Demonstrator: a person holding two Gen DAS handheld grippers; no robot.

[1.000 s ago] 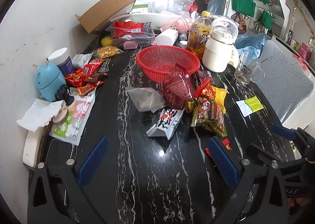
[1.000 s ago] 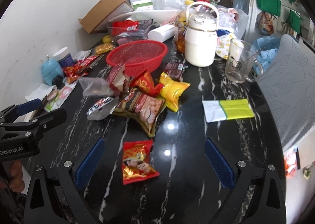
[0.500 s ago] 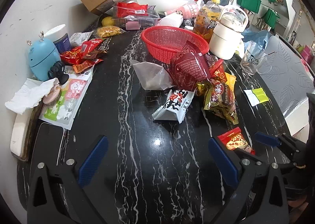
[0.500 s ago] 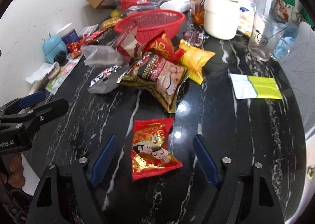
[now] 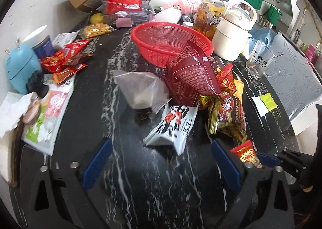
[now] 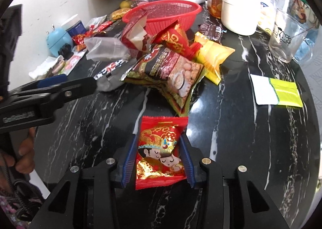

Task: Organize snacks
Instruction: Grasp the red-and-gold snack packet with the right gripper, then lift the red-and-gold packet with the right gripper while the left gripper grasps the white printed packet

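Note:
My right gripper [image 6: 158, 155] is shut on a small red snack packet [image 6: 161, 152] with a cartoon couple, low over the black marble table; the packet also shows in the left wrist view [image 5: 246, 153]. My left gripper [image 5: 161, 160] is open and empty, just short of a white snack pack [image 5: 173, 126]. Behind it lies a heap of snacks: a dark red bag [image 5: 191, 80], a brown nut bag [image 6: 171, 72], a yellow bag [image 6: 213, 56]. A red mesh basket [image 5: 161, 35] stands behind the heap and holds nothing I can see.
A white kettle [image 5: 233, 35], a juice bottle [image 5: 209, 13] and a glass mug [image 5: 259, 60] stand at the right of the basket. A blue gadget [image 5: 20, 68], small red packets [image 5: 66, 56] and a tissue [image 5: 10, 112] line the left wall. A white-green sachet [image 6: 275, 92] lies right.
My right gripper has moved down onto the small red packet and closed on it. My left gripper has moved forward toward the white snack pack and stays open.

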